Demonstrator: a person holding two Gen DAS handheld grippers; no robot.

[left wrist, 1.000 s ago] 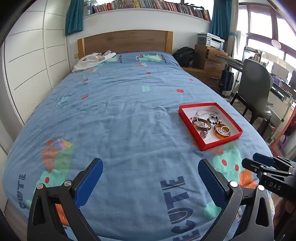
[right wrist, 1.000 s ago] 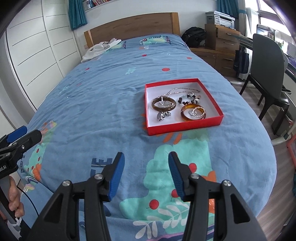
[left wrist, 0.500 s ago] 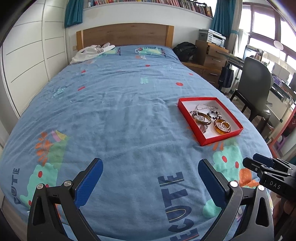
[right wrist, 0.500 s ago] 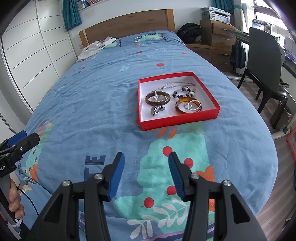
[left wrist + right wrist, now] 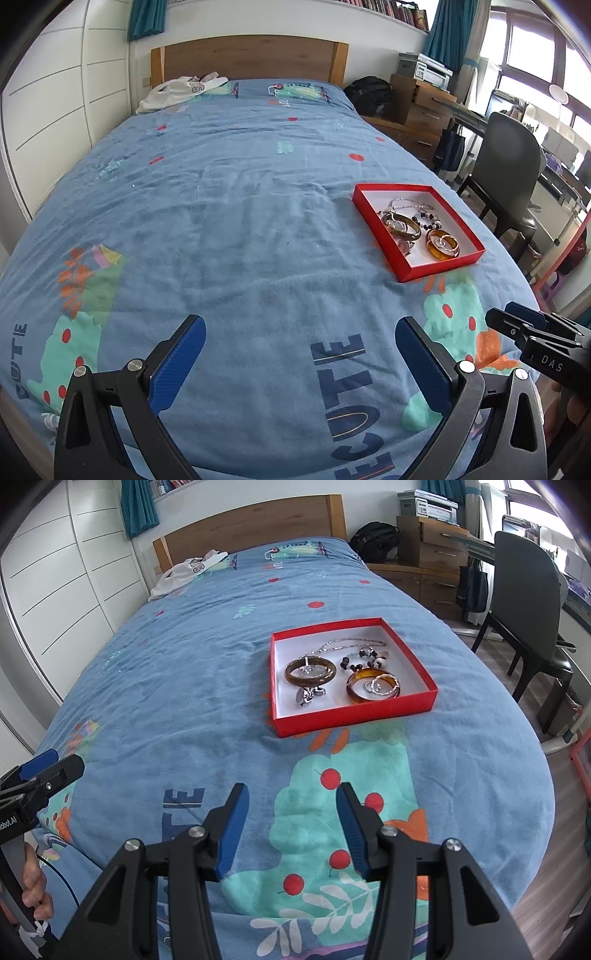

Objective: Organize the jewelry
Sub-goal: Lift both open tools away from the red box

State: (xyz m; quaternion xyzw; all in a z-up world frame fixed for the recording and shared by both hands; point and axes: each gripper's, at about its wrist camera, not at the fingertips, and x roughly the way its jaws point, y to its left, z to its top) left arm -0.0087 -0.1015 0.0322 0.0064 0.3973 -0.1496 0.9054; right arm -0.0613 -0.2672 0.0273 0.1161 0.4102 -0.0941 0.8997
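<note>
all jewelry (image 5: 341, 672) sits inside red box (image 5: 354, 716) on bed (image 5: 207, 686); none loose outside. your left gripper (image 5: 299, 354) jaws wide, right gripper (image 5: 291, 823) jaws half-open, both empty.

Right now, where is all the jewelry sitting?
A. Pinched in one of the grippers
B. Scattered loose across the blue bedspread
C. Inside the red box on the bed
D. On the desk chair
C: the bangles, beads and chain all lie inside the red box on the bed, and both the right gripper and the left gripper are open and empty.
</note>
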